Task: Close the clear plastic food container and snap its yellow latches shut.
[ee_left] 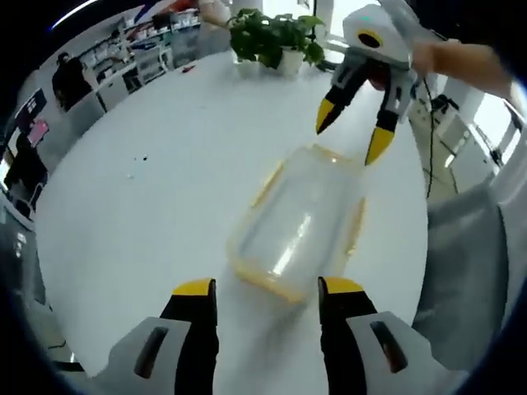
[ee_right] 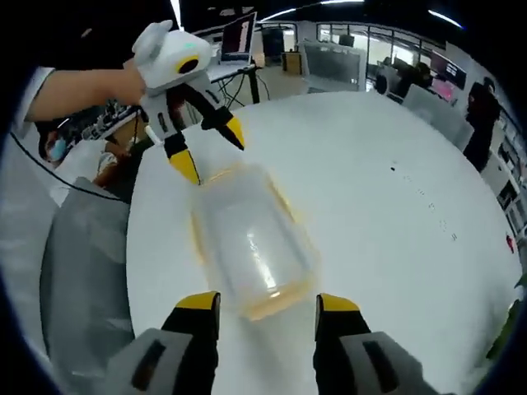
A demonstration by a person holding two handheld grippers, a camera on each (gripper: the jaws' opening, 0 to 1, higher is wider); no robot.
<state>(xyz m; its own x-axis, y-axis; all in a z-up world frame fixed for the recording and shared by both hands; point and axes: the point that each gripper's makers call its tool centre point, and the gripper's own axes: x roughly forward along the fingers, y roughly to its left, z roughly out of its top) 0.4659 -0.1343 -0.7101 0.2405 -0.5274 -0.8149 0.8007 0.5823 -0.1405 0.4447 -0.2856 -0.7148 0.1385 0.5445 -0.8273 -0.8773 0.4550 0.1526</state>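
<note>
Yellow-tipped jaws of the left claw (ee_left: 266, 288) rise from the 6 o'clock edge of the left gripper view, standing well apart and holding nothing. Just ahead of them lies the clear plastic food container (ee_left: 298, 222) on the round white desk (ee_left: 165, 164), its near end between the two tips but touching neither. Its lid is on, and the yellow latches (ee_left: 356, 225) run along its long sides — whether they are snapped down I cannot tell.

At the container's far end, toward 1 o'clock, the right claw (ee_left: 352, 136) hangs tips-down, jaws spread wide and empty, one tip close over the rim. A bare forearm (ee_left: 465, 62) reaches in behind it from 2 o'clock. A potted plant (ee_left: 276, 37) stands at 12 o'clock near the desk's far edge.

From the right gripper view the same layout mirrors: the right claw (ee_right: 268, 300) gapes at 6 o'clock, the container (ee_right: 251, 239) just beyond its tips, and the left claw (ee_right: 210, 148) poised open over the far end at 11 o'clock — a forearm (ee_right: 82, 86) behind it.
</note>
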